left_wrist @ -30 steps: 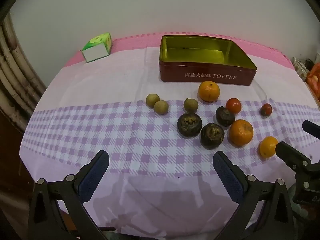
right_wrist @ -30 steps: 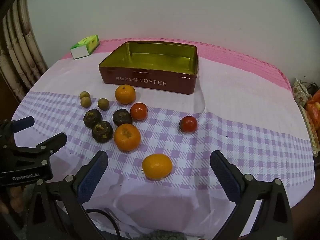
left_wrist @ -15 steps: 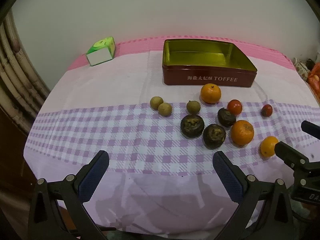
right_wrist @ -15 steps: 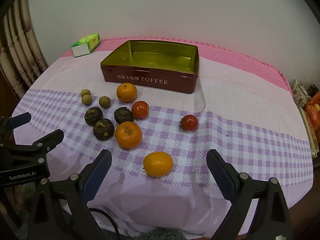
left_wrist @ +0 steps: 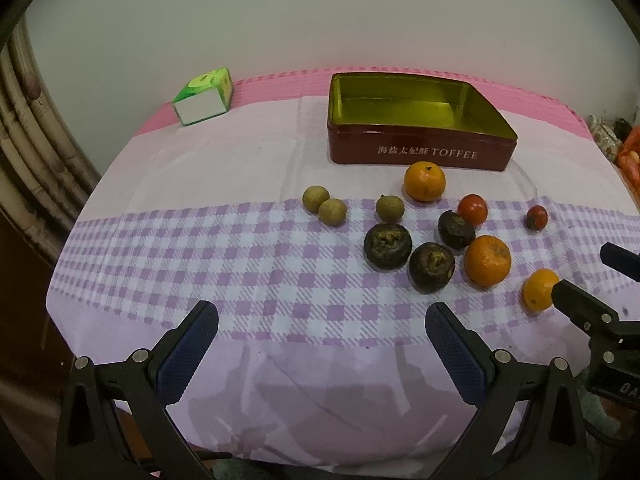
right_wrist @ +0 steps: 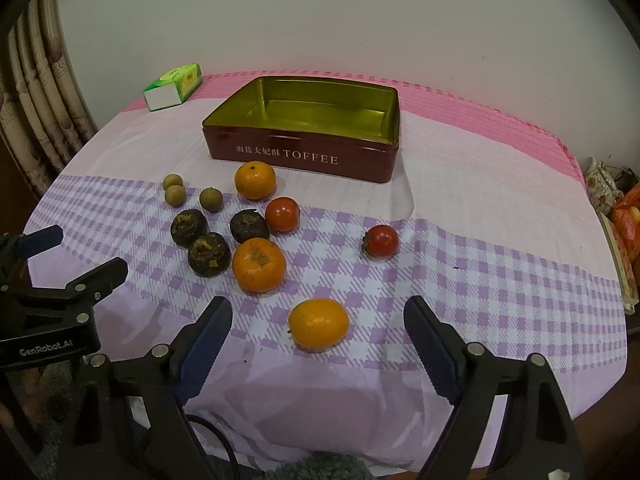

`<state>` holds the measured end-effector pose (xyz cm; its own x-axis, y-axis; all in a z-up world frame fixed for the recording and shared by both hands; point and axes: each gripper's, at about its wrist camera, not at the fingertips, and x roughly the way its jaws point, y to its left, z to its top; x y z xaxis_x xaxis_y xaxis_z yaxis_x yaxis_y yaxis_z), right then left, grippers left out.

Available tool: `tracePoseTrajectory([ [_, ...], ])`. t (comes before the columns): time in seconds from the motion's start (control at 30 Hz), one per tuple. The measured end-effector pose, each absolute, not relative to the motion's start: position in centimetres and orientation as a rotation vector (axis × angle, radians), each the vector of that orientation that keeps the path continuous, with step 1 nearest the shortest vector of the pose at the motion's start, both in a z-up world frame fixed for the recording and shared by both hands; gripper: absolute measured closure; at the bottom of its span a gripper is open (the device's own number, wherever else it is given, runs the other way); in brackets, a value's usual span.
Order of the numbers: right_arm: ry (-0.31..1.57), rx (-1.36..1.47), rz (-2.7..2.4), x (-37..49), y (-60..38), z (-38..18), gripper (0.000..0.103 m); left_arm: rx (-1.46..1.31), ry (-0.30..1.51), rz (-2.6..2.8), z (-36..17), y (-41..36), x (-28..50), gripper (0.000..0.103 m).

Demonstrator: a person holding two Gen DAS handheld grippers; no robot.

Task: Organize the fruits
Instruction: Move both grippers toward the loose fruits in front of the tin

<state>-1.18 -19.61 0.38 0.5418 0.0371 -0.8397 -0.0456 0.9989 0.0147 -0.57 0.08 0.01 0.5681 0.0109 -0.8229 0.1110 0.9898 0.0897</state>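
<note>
An empty red toffee tin [left_wrist: 420, 155] [right_wrist: 304, 156] stands at the back of the table. In front of it lie loose fruits: oranges [right_wrist: 259, 265] [right_wrist: 255, 180], three dark round fruits [left_wrist: 387, 245], three small tan fruits [left_wrist: 332, 211], and two red tomatoes [right_wrist: 382, 240] [right_wrist: 282, 213]. A small orange [right_wrist: 318, 323] lies nearest, just ahead of my right gripper [right_wrist: 318, 334], which is open and empty. My left gripper [left_wrist: 322, 340] is open and empty near the table's front edge, left of the fruits.
A green and white tissue box [left_wrist: 204, 96] sits at the back left. The table has a pink and purple checked cloth [left_wrist: 200, 256]. A curtain [right_wrist: 36, 112] hangs at the left. Bags [right_wrist: 624, 220] lie off the right edge.
Both grippers have drawn back and risen a little, so the table looks farther. The right gripper has narrowed slightly around the line to the small orange. No fruit has moved.
</note>
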Motion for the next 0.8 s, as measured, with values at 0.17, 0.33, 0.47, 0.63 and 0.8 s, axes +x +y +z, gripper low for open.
tracePoseTrajectory([
  [0.17,1.001,-0.008,0.05,-1.18,-19.61,0.27,0.02,0.131,0.979,-0.054,-0.22,0.25,-0.47,0.001],
  [0.33,1.006,-0.005,0.054,-1.18,-19.68,0.27,0.023,0.131,0.98,-0.054,-0.28,0.35,-0.5,0.001],
  [0.47,1.007,-0.002,0.054,-1.23,-19.76,0.2,0.024,0.129,0.986,-0.052,-0.48,0.52,-0.48,0.001],
  [0.63,1.016,0.001,0.053,-1.18,-19.82,-0.06,0.025,0.128,0.997,-0.049,-0.75,0.59,-0.38,0.001],
  [0.8,1.027,0.001,0.051,-1.02,-19.9,-0.21,0.025,0.132,1.004,-0.049,-0.87,0.47,-0.32,0.001],
])
